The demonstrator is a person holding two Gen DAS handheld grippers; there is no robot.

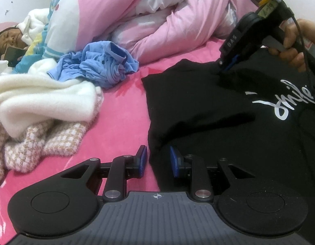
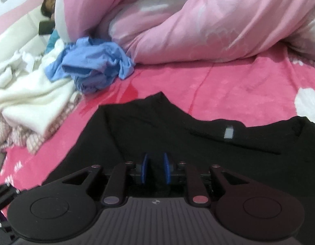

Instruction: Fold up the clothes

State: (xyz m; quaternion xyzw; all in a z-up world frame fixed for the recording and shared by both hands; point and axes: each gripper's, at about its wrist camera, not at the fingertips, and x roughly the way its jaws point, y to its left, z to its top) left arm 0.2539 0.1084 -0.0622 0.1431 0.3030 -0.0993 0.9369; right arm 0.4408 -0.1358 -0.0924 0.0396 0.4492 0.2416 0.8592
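Nearest the left wrist camera, the left gripper (image 1: pixel 157 159) holds its jaws apart astride the near corner of the black T-shirt (image 1: pixel 229 122), not yet pinching, so it should probably close on the hem before lifting the fold evenly. At two o'clock the right gripper (image 1: pixel 224 66) presses its nearly closed tips into the cloth; whether it pinches any, neither view shows. Only the right wrist view shows the neck label (image 2: pixel 229 132); only the left shows the white lettering (image 1: pixel 288 102), with the blue garment (image 1: pixel 100 65) at eleven o'clock.

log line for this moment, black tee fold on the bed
stage: fold underway | black t-shirt: on pink sheet | left gripper: open at its edge | right gripper: pinching its fabric
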